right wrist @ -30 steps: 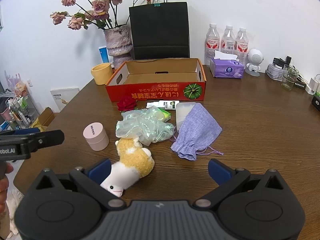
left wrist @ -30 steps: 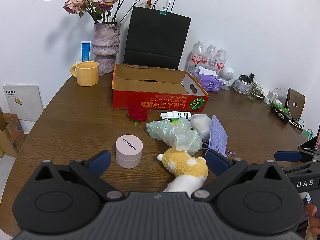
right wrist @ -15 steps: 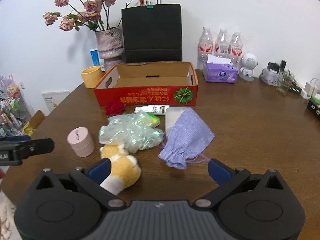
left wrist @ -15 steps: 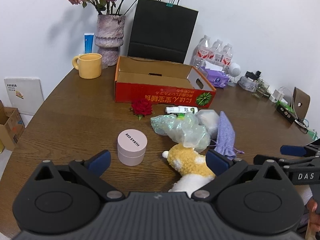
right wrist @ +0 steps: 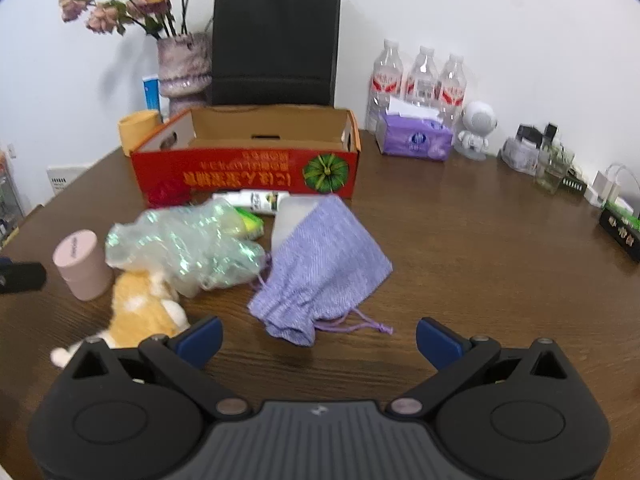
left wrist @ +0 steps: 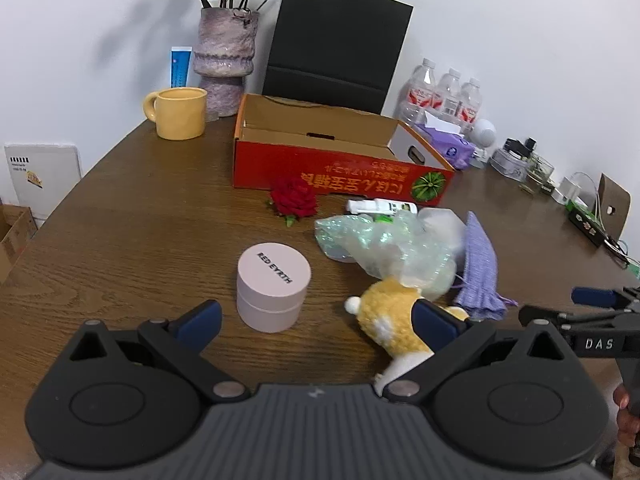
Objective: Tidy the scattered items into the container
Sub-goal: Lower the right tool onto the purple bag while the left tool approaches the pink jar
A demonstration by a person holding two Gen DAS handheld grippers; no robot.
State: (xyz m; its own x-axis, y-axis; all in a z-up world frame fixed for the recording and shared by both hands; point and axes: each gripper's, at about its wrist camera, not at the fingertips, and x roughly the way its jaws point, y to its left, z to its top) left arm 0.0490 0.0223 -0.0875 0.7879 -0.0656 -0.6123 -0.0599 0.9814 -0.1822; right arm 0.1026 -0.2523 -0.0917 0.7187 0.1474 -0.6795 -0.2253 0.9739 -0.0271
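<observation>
An open red cardboard box (left wrist: pixel 340 168) (right wrist: pixel 244 172) stands at the back of the wooden table, empty as far as I see. In front of it lie a red rose (left wrist: pixel 294 202), a white tube (left wrist: pixel 380 206), a crumpled clear plastic bag (left wrist: pixel 384 246) (right wrist: pixel 184 248), a purple drawstring pouch (right wrist: pixel 324 268) (left wrist: pixel 478 268), a pink round jar (left wrist: pixel 274 286) (right wrist: pixel 82 264) and a yellow plush toy (left wrist: pixel 390 320) (right wrist: pixel 138 312). My left gripper (left wrist: pixel 316 322) is open, just before the jar and plush. My right gripper (right wrist: pixel 318 338) is open, just before the pouch.
A yellow mug (left wrist: pixel 180 112), a vase of flowers (left wrist: pixel 224 60) and a black paper bag (left wrist: pixel 336 48) stand behind the box. Water bottles (right wrist: pixel 420 80), a purple tissue pack (right wrist: pixel 416 140), a small white robot figure (right wrist: pixel 478 130) and chargers (right wrist: pixel 608 188) sit at the right.
Both grippers have moved forward and lower toward the items. The right one shifted right, so the pouch is now centred between its fingers. Both stay open.
</observation>
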